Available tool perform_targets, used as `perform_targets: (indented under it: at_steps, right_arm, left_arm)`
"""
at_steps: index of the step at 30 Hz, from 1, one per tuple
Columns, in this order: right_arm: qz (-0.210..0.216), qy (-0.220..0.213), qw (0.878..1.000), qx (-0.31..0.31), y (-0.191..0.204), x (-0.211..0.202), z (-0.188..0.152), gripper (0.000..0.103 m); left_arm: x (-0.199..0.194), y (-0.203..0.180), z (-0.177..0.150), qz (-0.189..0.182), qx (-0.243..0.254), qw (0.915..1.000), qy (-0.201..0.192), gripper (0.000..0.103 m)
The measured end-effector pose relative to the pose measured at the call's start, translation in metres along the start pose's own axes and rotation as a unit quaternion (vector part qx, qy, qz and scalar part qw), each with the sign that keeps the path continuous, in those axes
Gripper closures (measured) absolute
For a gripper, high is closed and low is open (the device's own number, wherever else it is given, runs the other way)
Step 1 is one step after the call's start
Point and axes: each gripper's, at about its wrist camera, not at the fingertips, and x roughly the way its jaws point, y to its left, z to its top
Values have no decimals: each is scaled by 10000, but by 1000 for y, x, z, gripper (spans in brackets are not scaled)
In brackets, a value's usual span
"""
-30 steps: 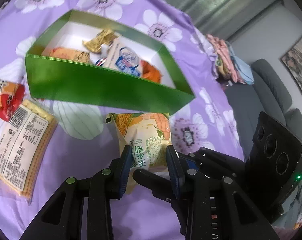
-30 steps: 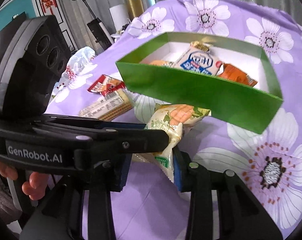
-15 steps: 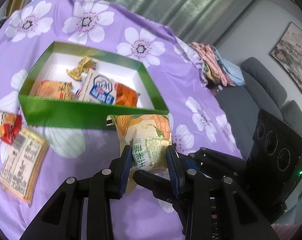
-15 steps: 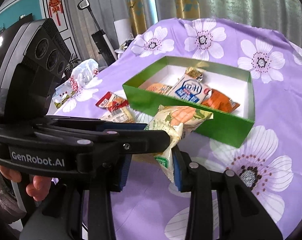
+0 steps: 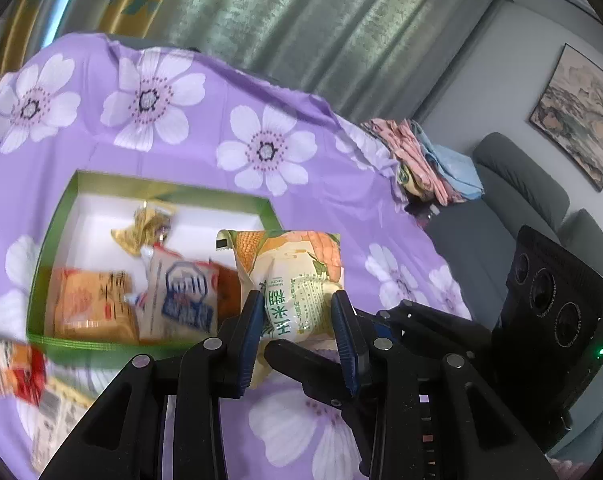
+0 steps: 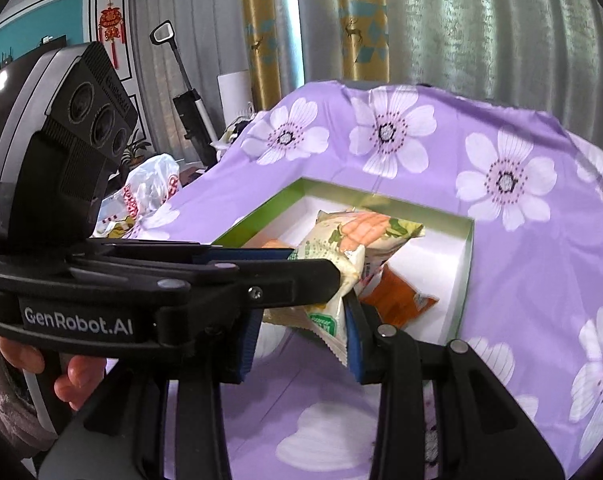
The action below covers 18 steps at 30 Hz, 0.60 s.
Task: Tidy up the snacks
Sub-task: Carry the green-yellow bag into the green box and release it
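My left gripper [image 5: 297, 312] is shut on a corn snack packet [image 5: 291, 276], held up in the air above the near right part of the green box [image 5: 53, 236]. In the right wrist view the same packet [image 6: 353, 248] also sits between the fingers of my right gripper [image 6: 301, 320], with the left gripper's arm [image 6: 181, 272] crossing in front. The green box [image 6: 467, 264] holds a gold-wrapped sweet [image 5: 145, 226], an orange packet [image 5: 89, 304], a white and blue packet [image 5: 181, 296] and an orange-red packet [image 6: 397, 300].
A red snack packet [image 5: 9, 368] and a cracker packet [image 5: 57, 412] lie on the purple flowered cloth [image 5: 181, 152] left of the box. A grey sofa [image 5: 513, 200] with folded clothes [image 5: 425, 164] stands beyond the table's right edge. A plastic bag [image 6: 149, 192] lies left.
Both grippers have risen with the corn packet and moved forward, so the packet now hangs over the box instead of in front of its near wall.
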Motion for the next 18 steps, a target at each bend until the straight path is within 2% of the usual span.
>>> perform_targets:
  at_steps: [10, 18]
  right_arm:
    - [-40, -71, 10000, -32, -22, 20, 26, 65]
    - [26, 114, 9999, -28, -29, 42, 26, 65]
  left_arm:
    - [17, 10, 27, 55, 36, 9999, -128, 68]
    - [33, 28, 31, 146, -165, 9998, -12, 68]
